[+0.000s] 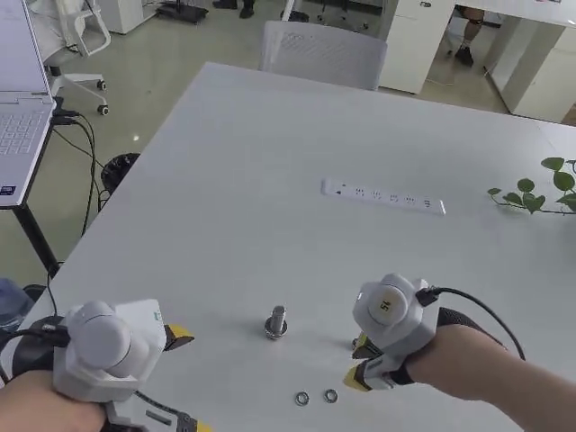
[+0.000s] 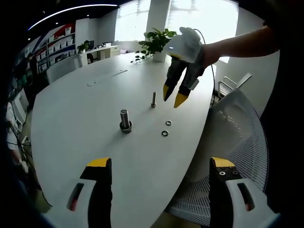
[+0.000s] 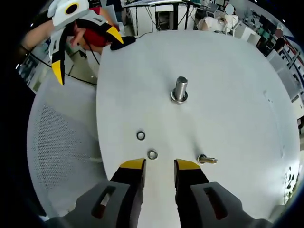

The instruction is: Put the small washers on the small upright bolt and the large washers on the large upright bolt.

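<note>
A large upright bolt [image 1: 276, 322] [image 2: 125, 121] [image 3: 179, 90] stands on the white table [image 1: 270, 180]. The small bolt [image 2: 153, 99] [image 3: 207, 160] is to its right, mostly hidden behind my right gripper in the head view. Two small washers [image 1: 301, 398] [image 1: 331, 395] lie flat near the front edge. In the right gripper view, one washer [image 3: 152, 154] lies just ahead of my right gripper [image 3: 160, 166] [image 1: 358, 364] [image 2: 173, 96], which is open a little and holds nothing; the other washer [image 3: 140, 135] lies farther out. My left gripper [image 2: 160, 164] [image 1: 189, 382] [image 3: 88, 52] is wide open by the table's front-left edge.
A white power strip [image 1: 382, 196] lies mid-table, with a green plant [image 1: 540, 189] at the right edge. A laptop [image 1: 18, 99] sits on a desk to the left. One mesh chair [image 1: 324, 54] stands at the far side and another [image 2: 237, 142] at the near edge.
</note>
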`<state>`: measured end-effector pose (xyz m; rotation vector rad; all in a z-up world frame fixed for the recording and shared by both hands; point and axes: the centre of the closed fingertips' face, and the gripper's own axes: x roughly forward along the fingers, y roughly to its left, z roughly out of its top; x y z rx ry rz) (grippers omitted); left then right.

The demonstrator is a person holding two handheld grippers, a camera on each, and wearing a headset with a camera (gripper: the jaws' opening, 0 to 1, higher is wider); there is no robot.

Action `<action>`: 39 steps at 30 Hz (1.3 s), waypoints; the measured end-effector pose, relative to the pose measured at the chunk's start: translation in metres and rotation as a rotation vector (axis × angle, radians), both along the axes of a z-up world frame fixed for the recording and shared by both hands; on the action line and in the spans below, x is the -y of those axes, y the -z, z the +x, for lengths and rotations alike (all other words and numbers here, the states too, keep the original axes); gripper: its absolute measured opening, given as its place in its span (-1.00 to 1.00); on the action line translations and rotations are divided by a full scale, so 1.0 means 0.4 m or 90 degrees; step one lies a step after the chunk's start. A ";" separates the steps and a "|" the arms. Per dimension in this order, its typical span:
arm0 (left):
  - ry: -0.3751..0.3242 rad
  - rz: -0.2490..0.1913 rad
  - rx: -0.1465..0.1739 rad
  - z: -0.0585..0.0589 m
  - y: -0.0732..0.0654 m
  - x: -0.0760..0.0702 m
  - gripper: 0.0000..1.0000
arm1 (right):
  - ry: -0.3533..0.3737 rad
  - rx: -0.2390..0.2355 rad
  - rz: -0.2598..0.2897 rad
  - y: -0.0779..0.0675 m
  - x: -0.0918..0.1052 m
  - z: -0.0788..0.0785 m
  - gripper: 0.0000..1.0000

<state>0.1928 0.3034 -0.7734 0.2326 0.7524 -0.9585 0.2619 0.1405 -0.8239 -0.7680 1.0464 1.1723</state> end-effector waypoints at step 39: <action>0.002 -0.004 -0.006 0.001 0.000 -0.015 0.67 | -0.006 0.002 -0.033 0.119 -0.021 -0.024 -0.50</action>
